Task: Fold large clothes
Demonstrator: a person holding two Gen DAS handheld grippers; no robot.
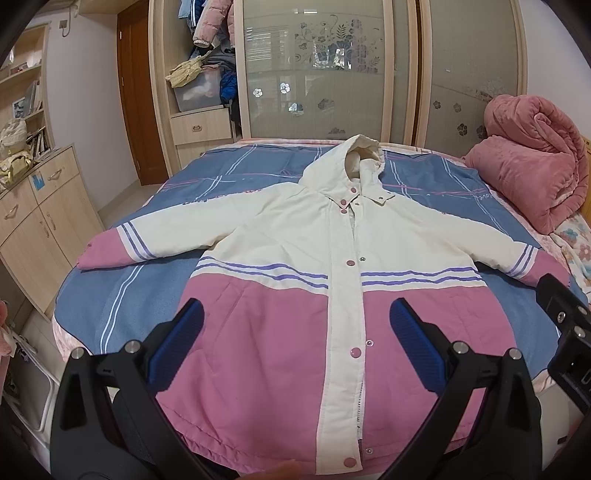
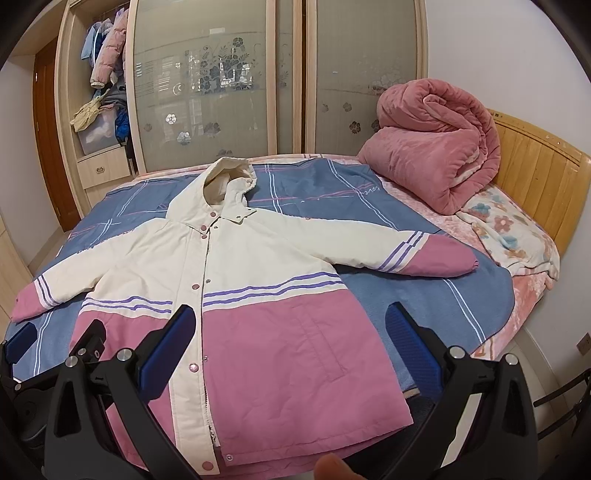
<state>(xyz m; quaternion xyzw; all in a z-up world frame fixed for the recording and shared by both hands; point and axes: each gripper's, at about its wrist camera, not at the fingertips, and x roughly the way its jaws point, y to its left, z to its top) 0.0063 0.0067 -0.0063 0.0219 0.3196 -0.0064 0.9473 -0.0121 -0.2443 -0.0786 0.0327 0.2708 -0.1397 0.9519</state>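
Broadly, the wardrobe (image 1: 332,66) fills the far wall, its frosted sliding doors patterned with flowers. At its left end an open compartment holds hanging padded coats (image 1: 210,22) above a clear plastic storage bin (image 1: 197,90) with pale cloth inside and a yellowish garment draped over its rim; a drawer sits just below the bin. Nearer, the bed (image 2: 461,314) carries a blue plaid cover, and a rolled pink quilt (image 2: 432,147) lies at the far right by the wooden headboard (image 2: 535,173), with a floral pillow (image 2: 509,236) just beside it.

Spread flat across the cover, front up, is the jacket (image 1: 280,332), cream above and pink below with purple stripes between. Its hood points to the far side, its hem lies at the near edge, and both sleeves stretch out to left and right (pink cuffs at each end). Pink snap buttons run down the closed placket.

Along the left wall a light wooden cabinet (image 1: 33,229) stands with shelves above it.

Over the near hem, the left gripper (image 1: 295,343) hovers with its blue-padded fingers spread wide and nothing between them. To its right, the right gripper (image 2: 291,350) is likewise held wide apart above the pink lower panel, gripping nothing. Neither gripper's pads clearly touch the fabric.
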